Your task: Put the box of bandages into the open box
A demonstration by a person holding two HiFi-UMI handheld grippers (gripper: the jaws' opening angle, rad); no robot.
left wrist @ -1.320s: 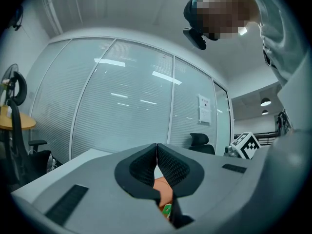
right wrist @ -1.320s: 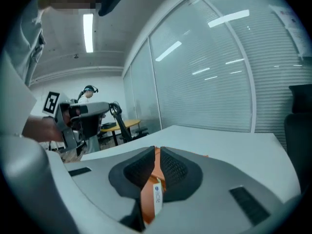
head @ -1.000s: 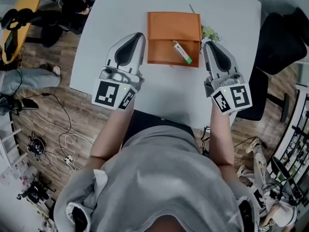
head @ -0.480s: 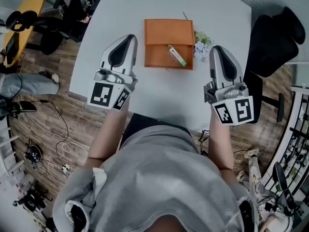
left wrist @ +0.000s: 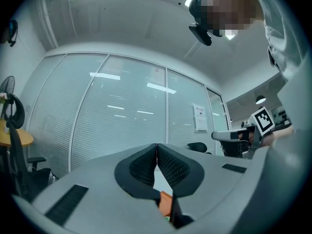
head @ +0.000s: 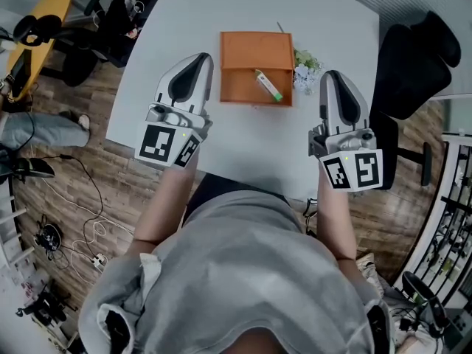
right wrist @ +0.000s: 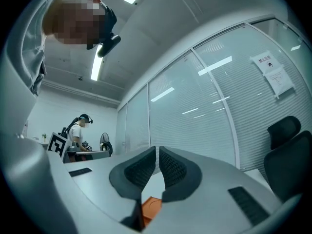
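An open orange box [head: 251, 80] sits on the white table [head: 243, 146], its lid folded back on the far side. A slim white and green box of bandages [head: 268, 85] lies slanted inside it, toward the right wall. My left gripper [head: 200, 56] hovers just left of the orange box, shut and empty. My right gripper [head: 332, 75] is off to the box's right, also shut with nothing held. In the left gripper view the jaws [left wrist: 156, 148] meet, and a strip of orange box [left wrist: 165, 204] shows below them. The right gripper view shows the same orange box [right wrist: 151, 209] under the closed jaws [right wrist: 157, 152].
A small bunch of flowers [head: 304, 63] lies by the orange box's right side. A black office chair [head: 413, 57] stands right of the table, more chairs [head: 110, 13] at the far left. Cables lie on the wooden floor [head: 66, 198]. Another person [right wrist: 78, 130] stands far off.
Both grippers have drawn back a little from the orange box, the right one further to the right. The bandage box stays lying inside the orange box.
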